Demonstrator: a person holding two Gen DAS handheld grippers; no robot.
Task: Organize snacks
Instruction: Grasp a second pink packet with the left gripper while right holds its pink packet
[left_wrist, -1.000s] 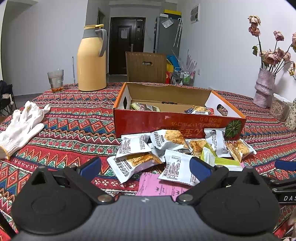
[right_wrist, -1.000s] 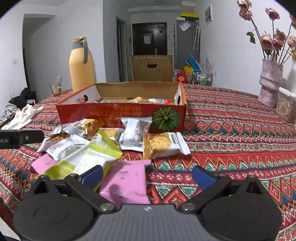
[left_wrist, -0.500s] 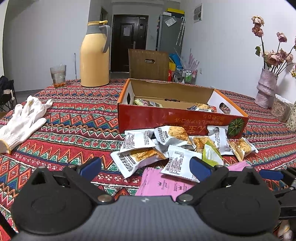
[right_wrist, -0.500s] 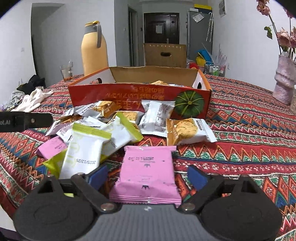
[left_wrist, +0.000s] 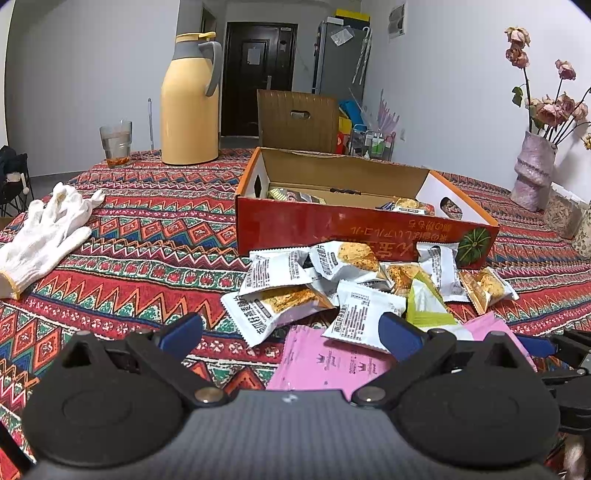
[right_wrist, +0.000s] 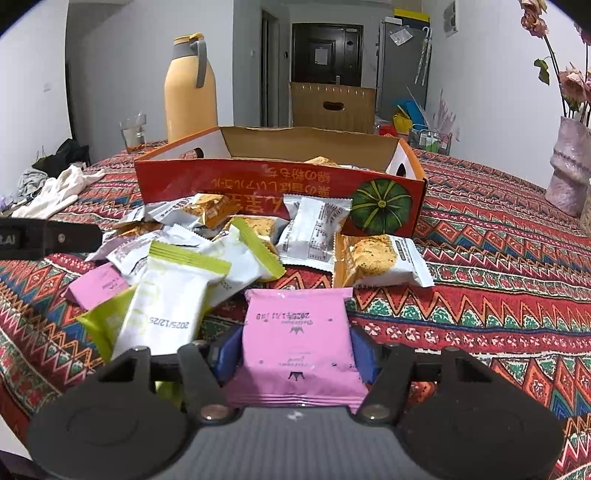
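A pile of snack packets (left_wrist: 343, 284) lies on the patterned tablecloth in front of an open red cardboard box (left_wrist: 332, 225) that holds a few snacks. My left gripper (left_wrist: 291, 332) is open and empty, just short of the pile, above a pink packet (left_wrist: 325, 362). In the right wrist view my right gripper (right_wrist: 295, 350) is shut on another pink packet (right_wrist: 299, 343), its blue fingers (right_wrist: 225, 350) pressing both sides. White-and-green packets (right_wrist: 166, 306) lie to its left. The box (right_wrist: 258, 181) stands behind the pile.
A yellow thermos (left_wrist: 190, 99) and a glass (left_wrist: 116, 144) stand at the back left. White gloves (left_wrist: 48, 229) lie at the left. A vase of dried roses (left_wrist: 533, 170) stands at the right. A wooden chair (left_wrist: 297, 120) is behind the table.
My right gripper has moved forward over the pink packet and its fingers have closed on it. My left gripper has drifted slightly and stays open.
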